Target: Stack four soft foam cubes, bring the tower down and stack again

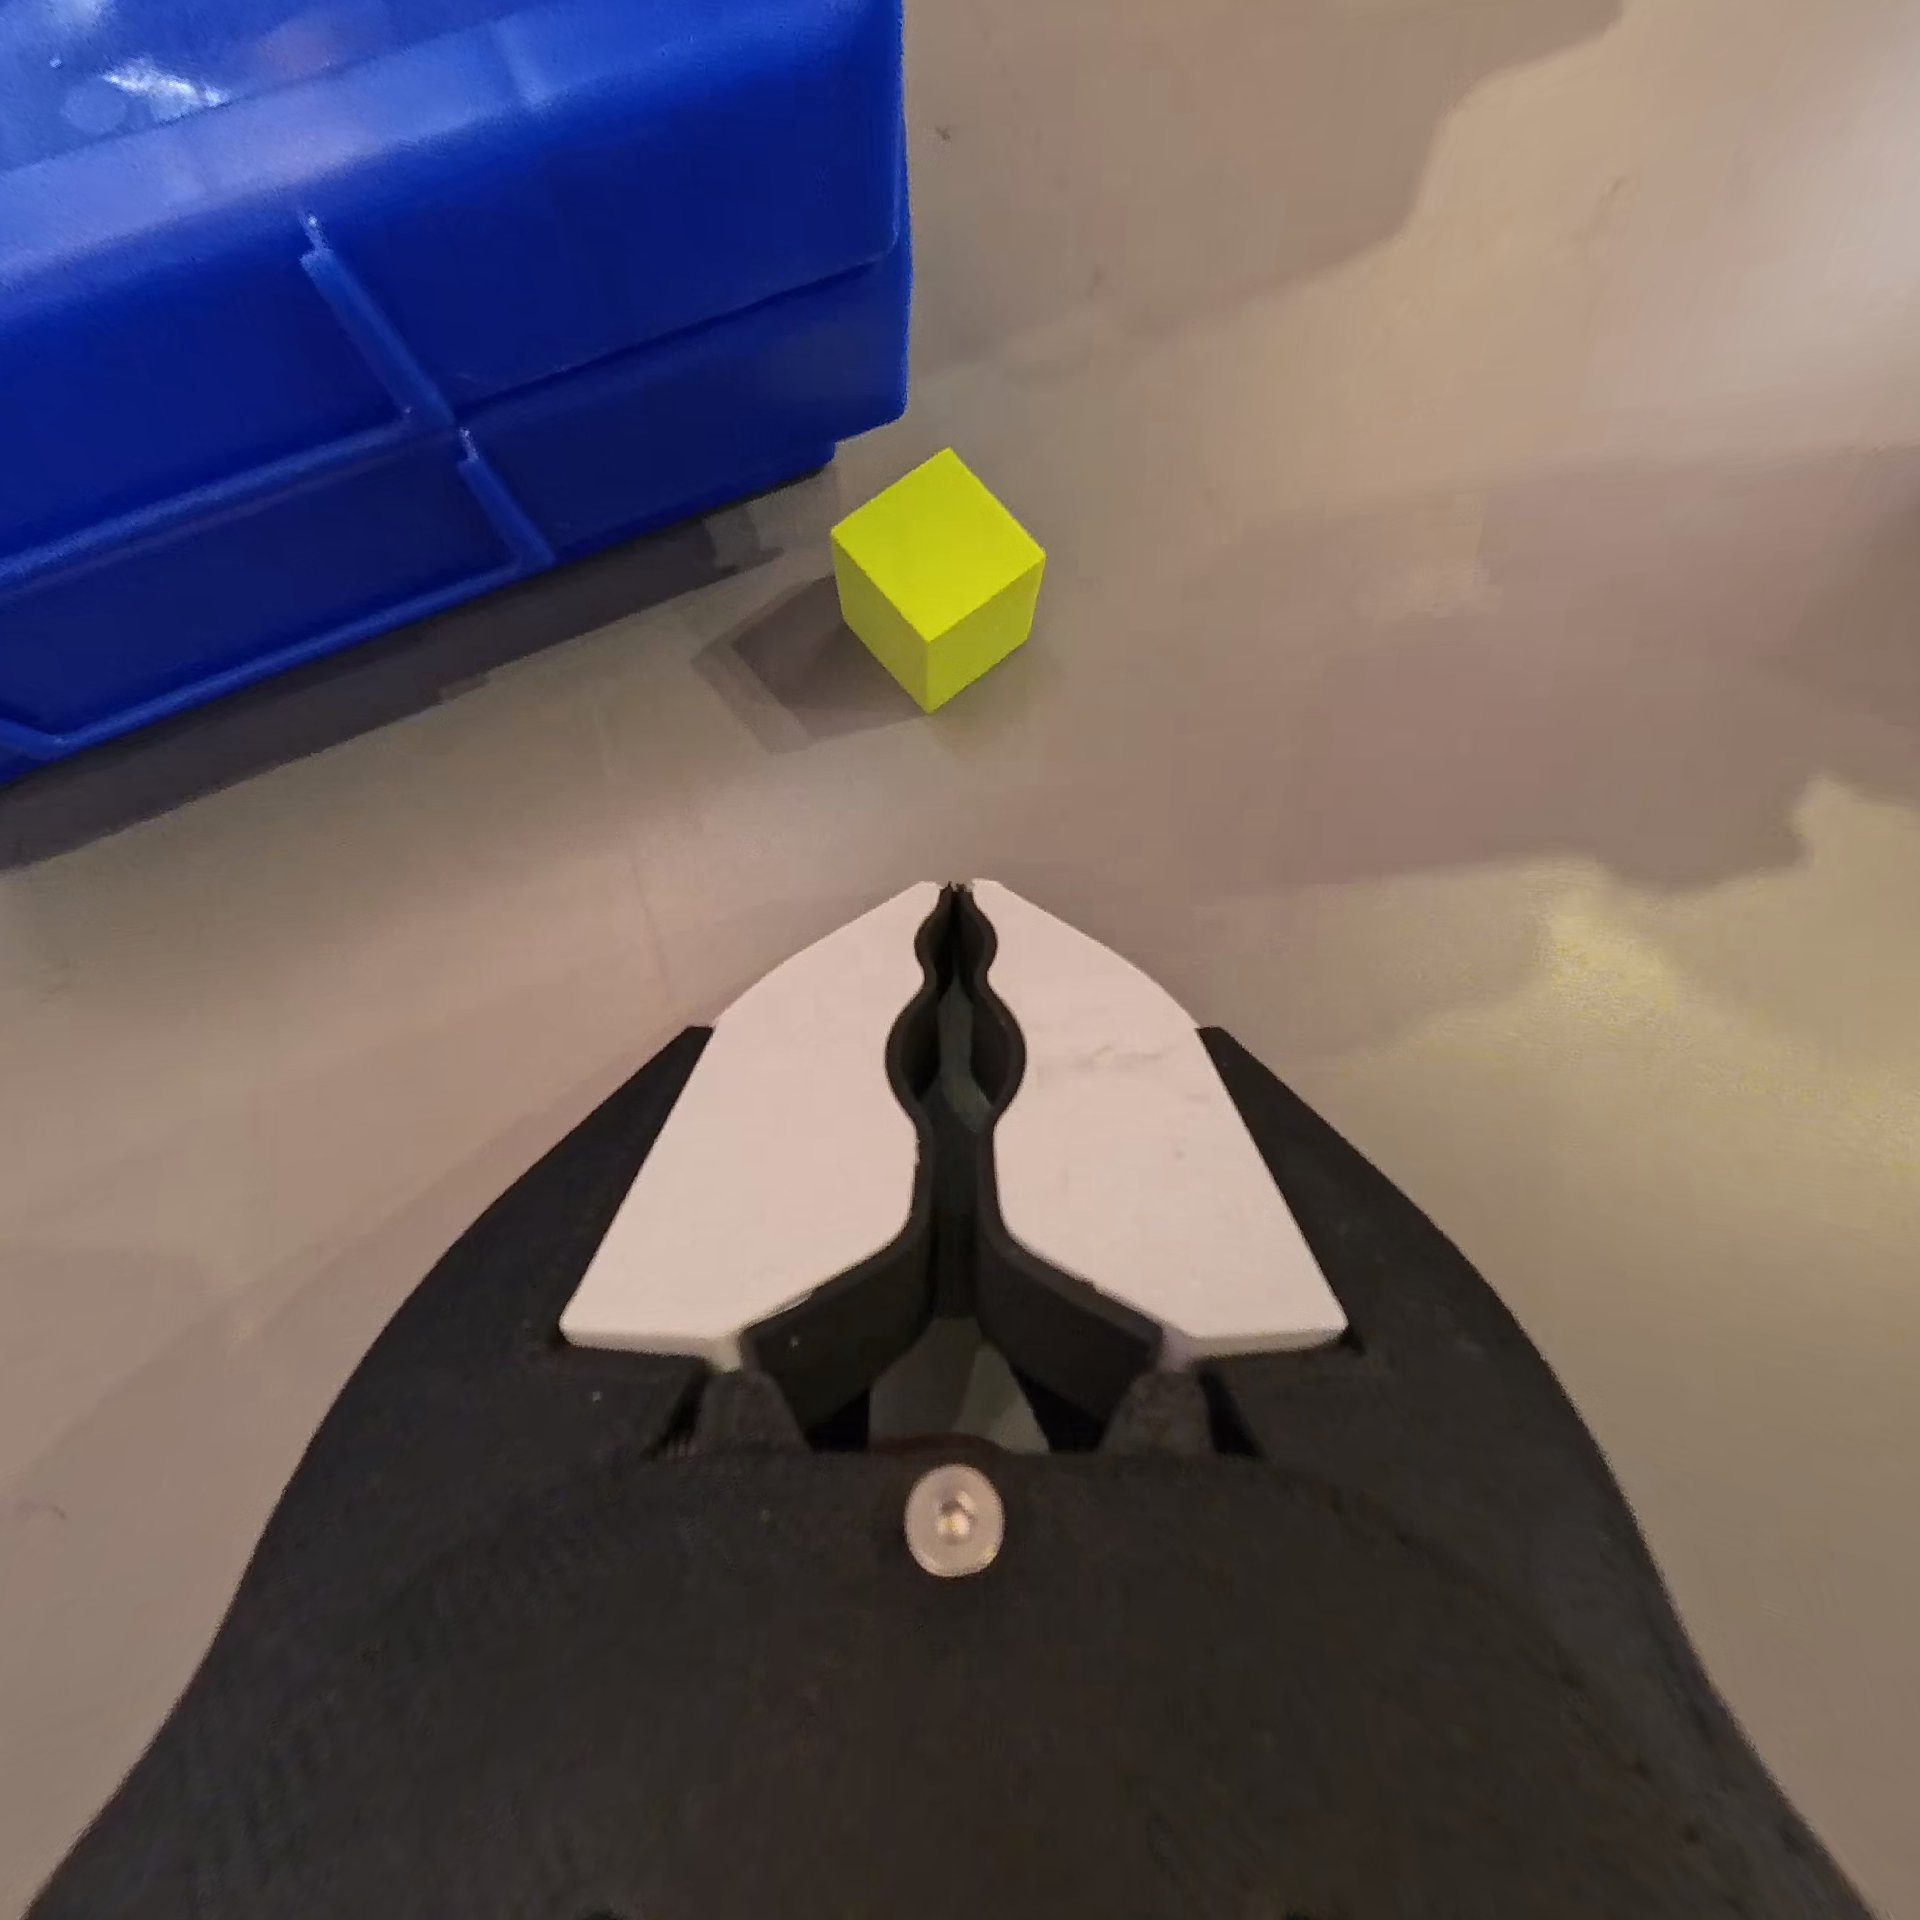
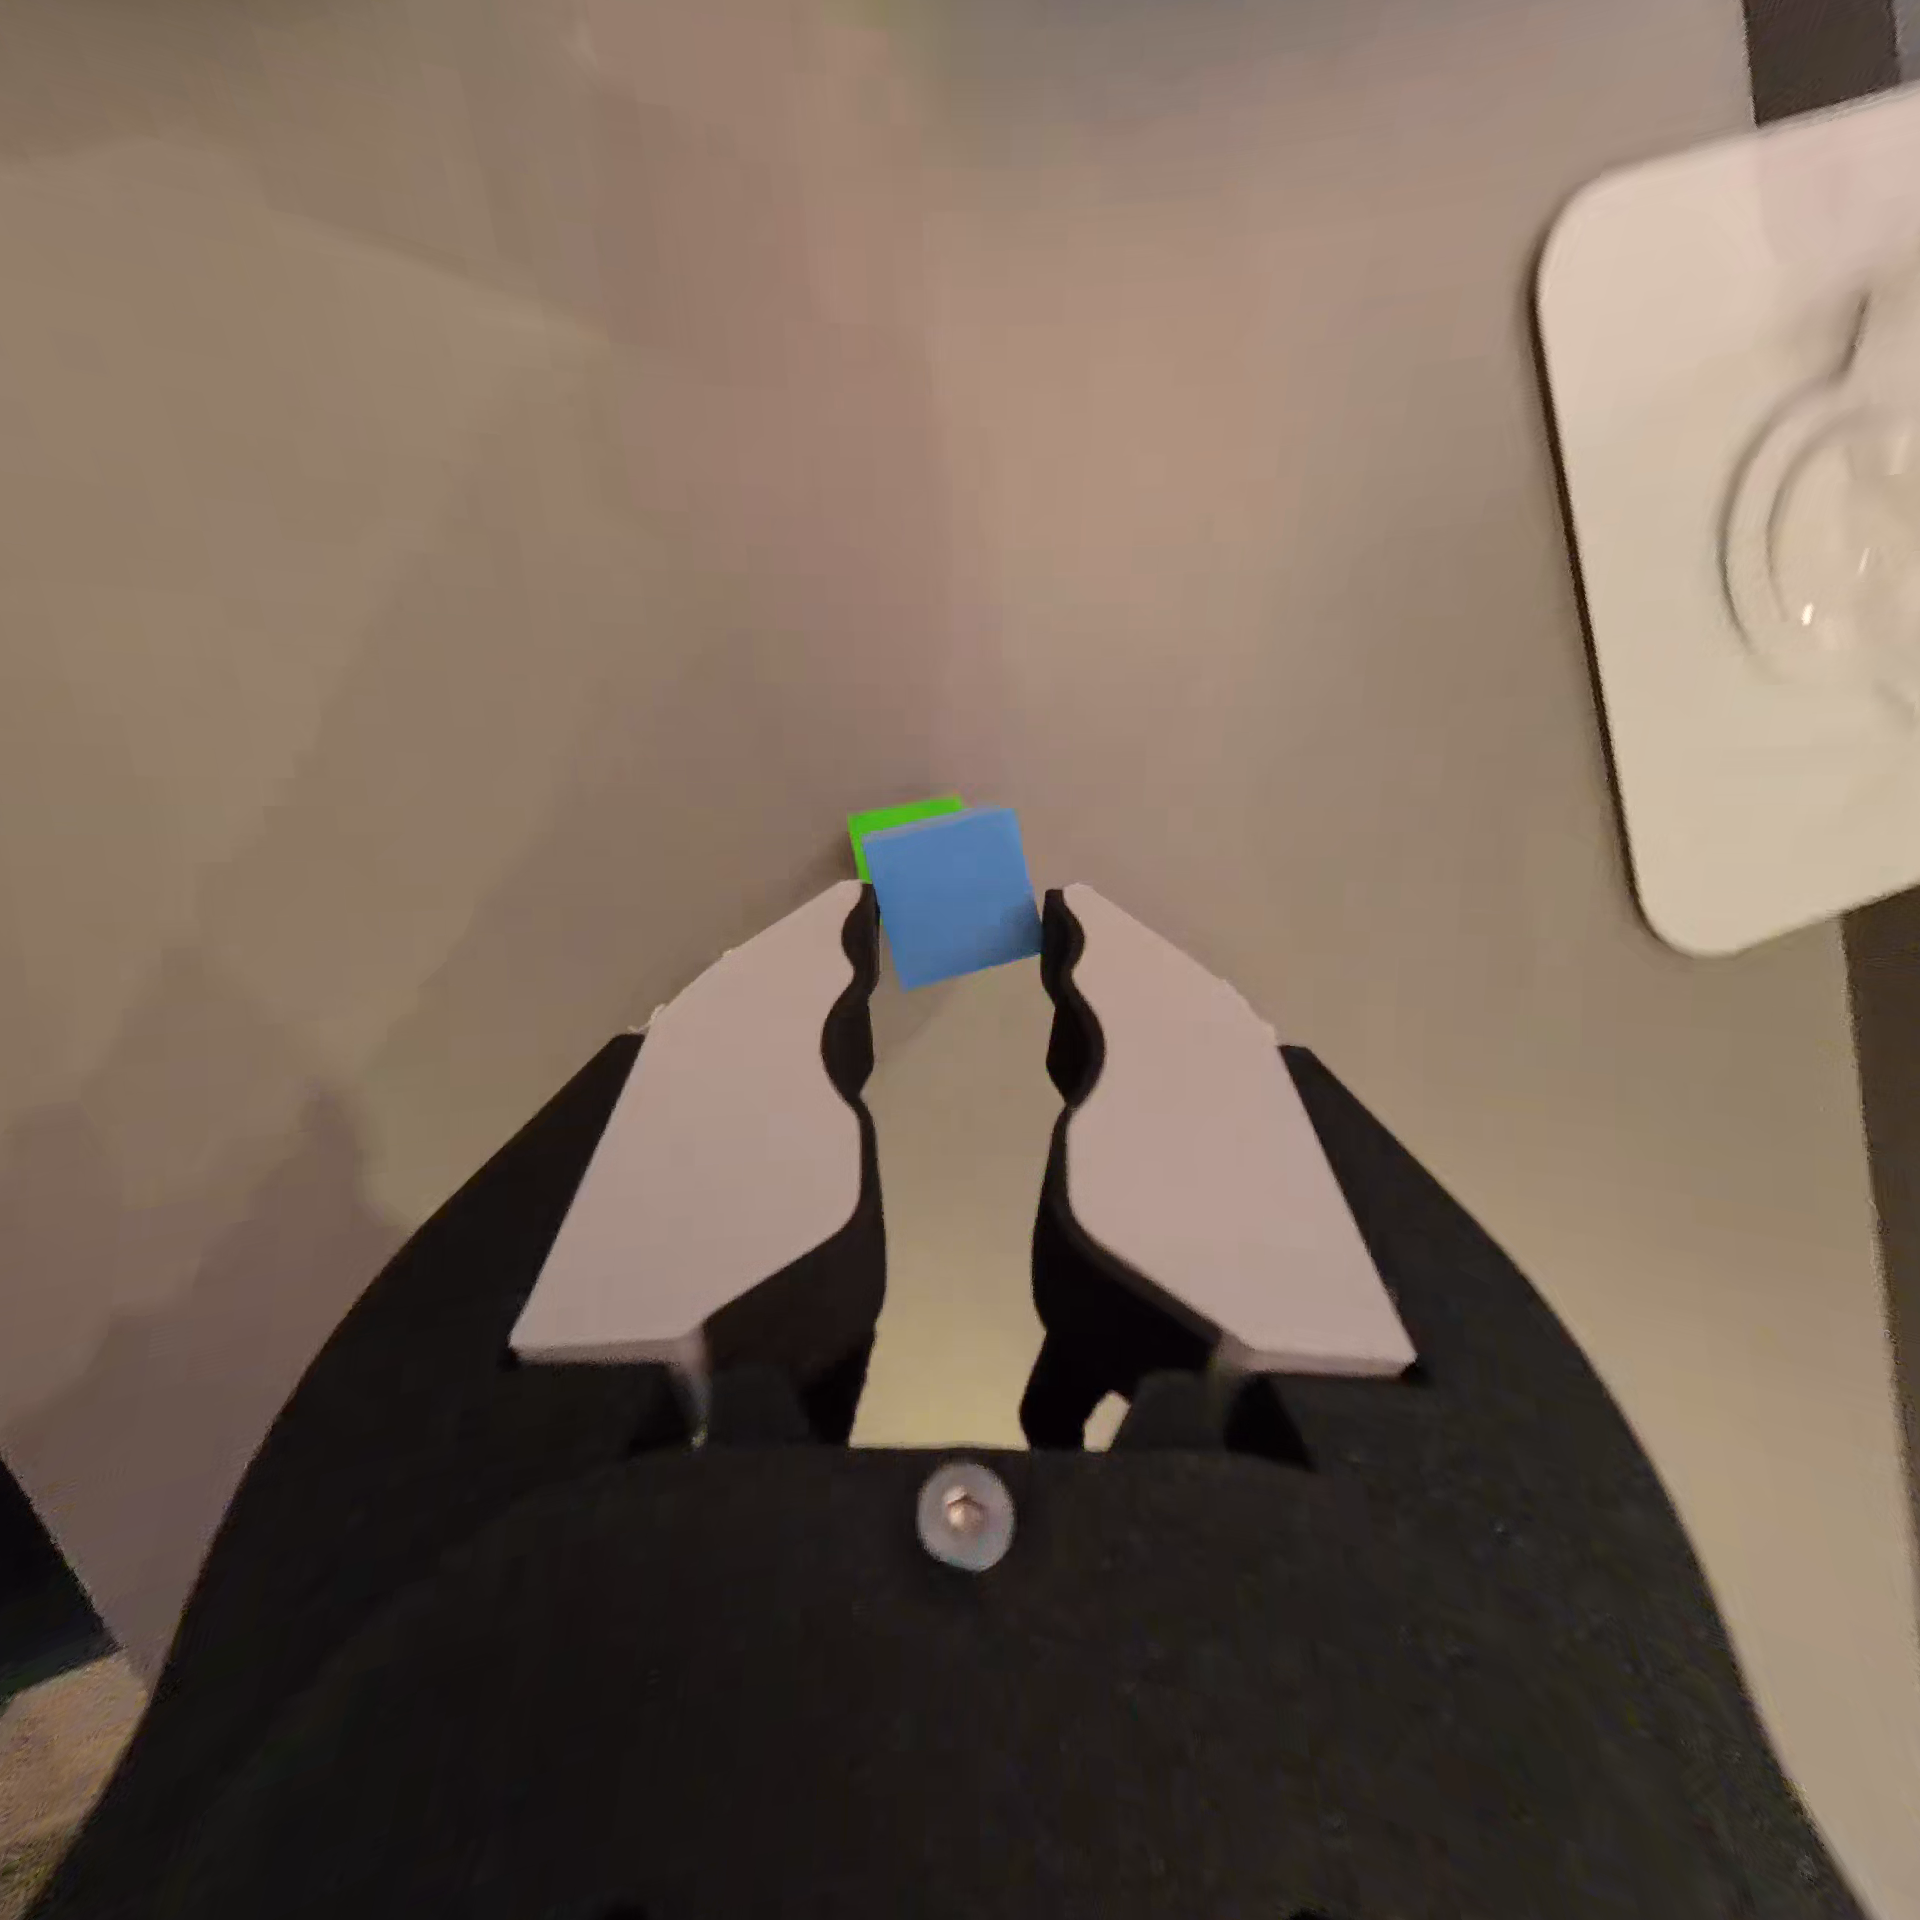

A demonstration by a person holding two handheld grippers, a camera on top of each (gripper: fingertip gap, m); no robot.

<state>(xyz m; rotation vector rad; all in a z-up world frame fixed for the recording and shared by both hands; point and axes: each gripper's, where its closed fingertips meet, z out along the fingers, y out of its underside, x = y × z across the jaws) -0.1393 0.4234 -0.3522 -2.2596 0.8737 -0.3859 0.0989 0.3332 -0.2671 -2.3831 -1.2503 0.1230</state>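
In the right wrist view my right gripper (image 2: 956,902) is shut on a blue foam cube (image 2: 951,904). Both black pads (image 2: 1060,935) touch its sides, and the cube sits slightly turned in the grasp. Directly beneath and behind it a green foam cube (image 2: 902,818) shows only at its far edge. In the left wrist view my left gripper (image 1: 958,890) is shut with nothing in it, its tips meeting above the grey table. A yellow-green foam cube (image 1: 940,577) stands on the table ahead of it, apart from the gripper.
A large blue plastic bin (image 1: 416,343) stands at the left, close behind the yellow-green cube. A white square tray (image 2: 1683,623) with a clear glass piece (image 2: 1839,582) lies at the right by the table's dark edge (image 2: 1808,62). My hands' fingertips stand some 25 centimeters from each other.
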